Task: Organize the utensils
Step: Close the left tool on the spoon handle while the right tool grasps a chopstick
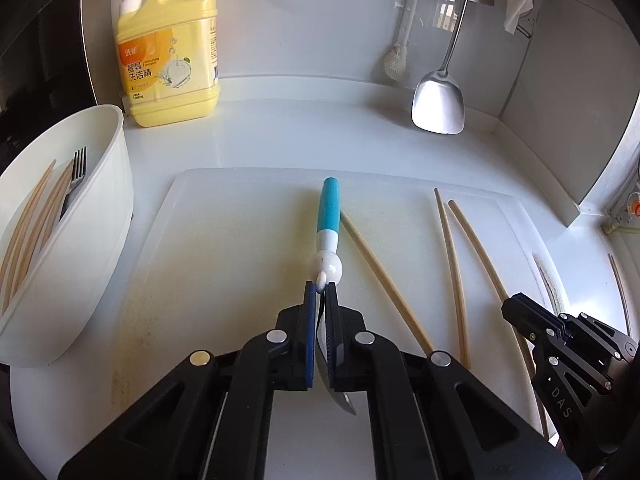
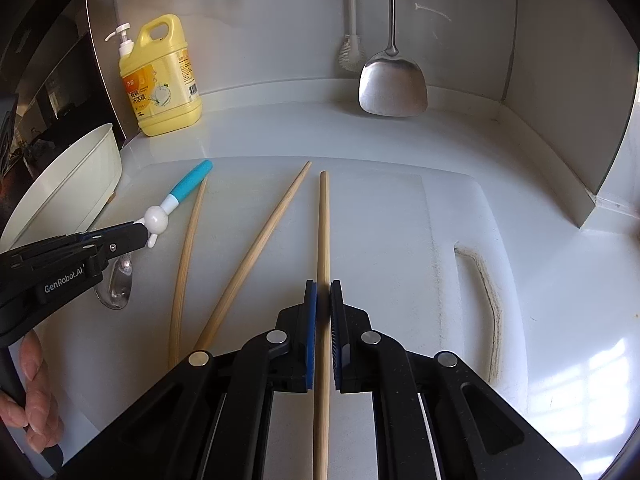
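Clamped between the blue pads of the left gripper is a spoon with a teal handle and a white round figure at its neck; its metal bowl sits back between the fingers and the handle points away over the white cutting board. From the right wrist view, the right gripper is closed narrowly on one wooden chopstick, which runs straight forward between its pads and back under the camera. Two more chopsticks lie loose on the board just to the left of the held one, between the two grippers. At the board's left edge stands a white utensil holder with several chopsticks and a dark fork leaning inside it. Behind it, against the wall, stands a yellow dish soap bottle. Farther right, a steel spatula hangs with its blade near the counter, beside a white brush.
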